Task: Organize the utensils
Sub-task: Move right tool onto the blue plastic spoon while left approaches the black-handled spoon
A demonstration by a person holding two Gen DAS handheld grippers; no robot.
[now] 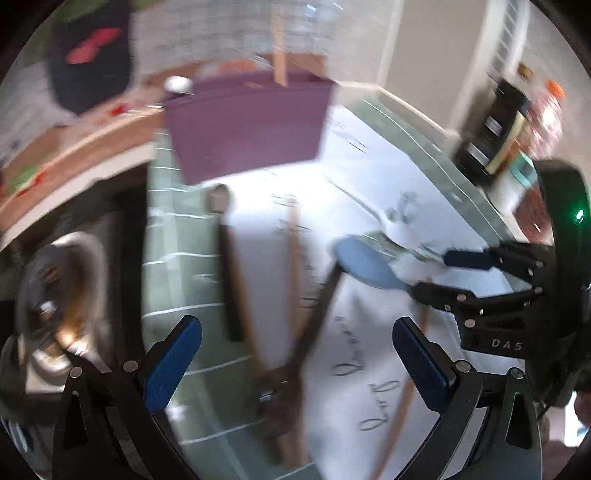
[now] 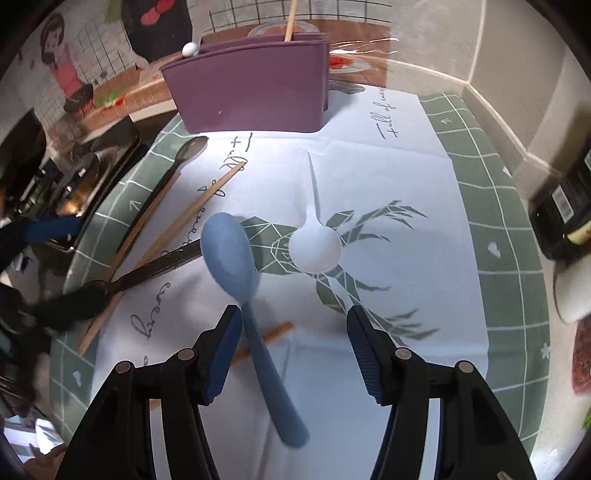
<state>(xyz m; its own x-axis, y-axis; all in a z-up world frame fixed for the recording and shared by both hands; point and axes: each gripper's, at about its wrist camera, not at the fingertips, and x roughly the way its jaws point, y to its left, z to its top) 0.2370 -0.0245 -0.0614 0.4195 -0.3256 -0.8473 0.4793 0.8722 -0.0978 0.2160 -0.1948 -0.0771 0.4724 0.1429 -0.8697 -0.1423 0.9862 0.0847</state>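
A light blue spoon (image 2: 229, 254) lies on the white printed cloth (image 2: 388, 177), across a short wooden chopstick (image 2: 277, 332). My right gripper (image 2: 293, 314) is open around its handle, which runs beside the left pad while the right pad stands well clear. Just past it lies a white spoon (image 2: 314, 245). To the left are a dark spoon (image 2: 192, 147), long chopsticks (image 2: 195, 214) and a black ladle (image 2: 147, 271). The purple holder (image 2: 255, 88) stands at the back with a chopstick (image 2: 290, 20) upright in it. My left gripper (image 1: 297, 365) hangs open over the ladle and chopsticks.
A green grid mat (image 2: 498, 258) lies under the cloth. A sink with dishes (image 1: 62, 295) borders the mat on the left. Dark bottles (image 2: 565, 206) and a white object (image 2: 572, 291) stand at the right edge. A wall runs behind the holder.
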